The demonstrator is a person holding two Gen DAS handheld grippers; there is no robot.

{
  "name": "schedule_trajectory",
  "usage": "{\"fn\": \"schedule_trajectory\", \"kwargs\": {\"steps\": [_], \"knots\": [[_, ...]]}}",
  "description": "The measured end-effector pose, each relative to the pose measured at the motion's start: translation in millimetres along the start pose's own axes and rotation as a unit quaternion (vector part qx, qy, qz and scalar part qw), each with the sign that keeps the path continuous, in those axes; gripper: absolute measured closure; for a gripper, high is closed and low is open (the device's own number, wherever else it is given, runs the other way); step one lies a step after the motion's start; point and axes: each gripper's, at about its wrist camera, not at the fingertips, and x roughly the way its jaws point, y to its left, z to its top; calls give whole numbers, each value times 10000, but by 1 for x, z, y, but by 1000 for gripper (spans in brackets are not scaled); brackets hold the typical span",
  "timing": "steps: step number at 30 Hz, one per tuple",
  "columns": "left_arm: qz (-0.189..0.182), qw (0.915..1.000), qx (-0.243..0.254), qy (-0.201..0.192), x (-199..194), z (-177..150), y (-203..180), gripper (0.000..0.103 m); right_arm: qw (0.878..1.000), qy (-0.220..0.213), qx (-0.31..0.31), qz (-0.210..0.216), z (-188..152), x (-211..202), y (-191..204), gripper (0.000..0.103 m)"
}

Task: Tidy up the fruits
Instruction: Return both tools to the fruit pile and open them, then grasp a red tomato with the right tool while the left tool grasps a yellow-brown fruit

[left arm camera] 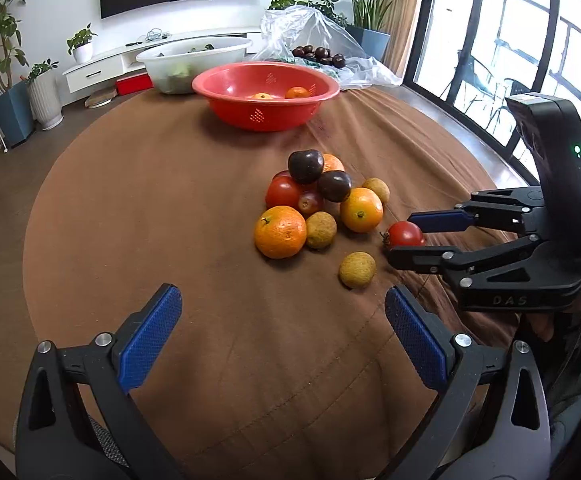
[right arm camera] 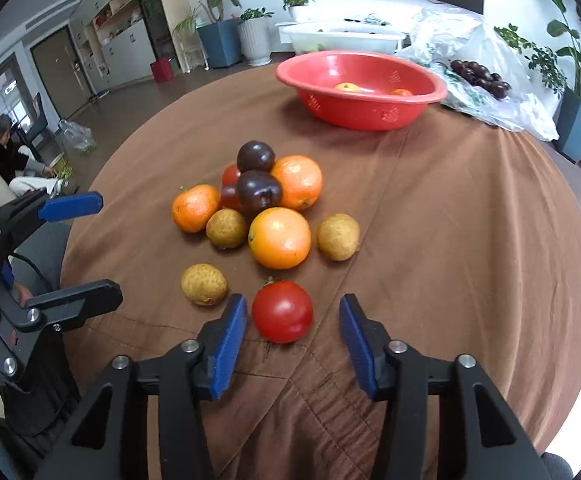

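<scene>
A pile of fruit lies on the brown tablecloth [left arm camera: 170, 208]: oranges [left arm camera: 280, 232], dark plums [left arm camera: 305, 166], red tomatoes [left arm camera: 283, 192] and tan longans [left arm camera: 357, 270]. The pile also shows in the right wrist view [right arm camera: 279, 238]. My right gripper [right arm camera: 292, 314] is open, its blue pads on either side of a lone red tomato [right arm camera: 282, 311], not touching it. In the left wrist view the right gripper [left arm camera: 404, 236] brackets that tomato [left arm camera: 405, 234]. My left gripper [left arm camera: 282, 308] is open and empty, short of the pile. A red bowl [left arm camera: 250, 114] at the back holds two oranges.
A white tub [left arm camera: 194, 58] stands behind the red bowl [right arm camera: 350, 116]. A clear plastic bag [left arm camera: 322, 36] with dark plums [right arm camera: 480, 74] lies at the back right. The table edge drops to a wood floor with potted plants [left arm camera: 44, 92]. A person sits far left [right arm camera: 14, 164].
</scene>
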Motion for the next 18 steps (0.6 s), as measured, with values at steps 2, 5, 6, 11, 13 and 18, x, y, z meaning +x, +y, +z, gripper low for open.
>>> {"fn": "schedule_trajectory", "kwargs": {"steps": [2, 5, 6, 11, 13, 18], "knots": [[-21, 10000, 10, 20, 1, 0, -1, 0, 9999, 35, -116, -39, -3, 2, 4, 59], [-37, 10000, 40, 23, 1, -1, -1, 0, 9997, 19, -214, -109, -5, 3, 7, 60], [-30, 10000, 50, 28, 2, 0, -1, 0, 9997, 14, -204, -103, -5, 3, 7, 61], [-50, 9999, 124, 33, 7, 4, -4, 0, 10000, -28, -92, -17, -5, 1, 1, 68], [-102, 9997, 215, 45, 9, 6, -8, 0, 10000, -41, -69, 6, -5, 0, 0, 69], [-184, 9979, 607, 139, 22, 14, -25, 0, 9996, -165, 180, 122, -6, -12, -7, 69]]}}
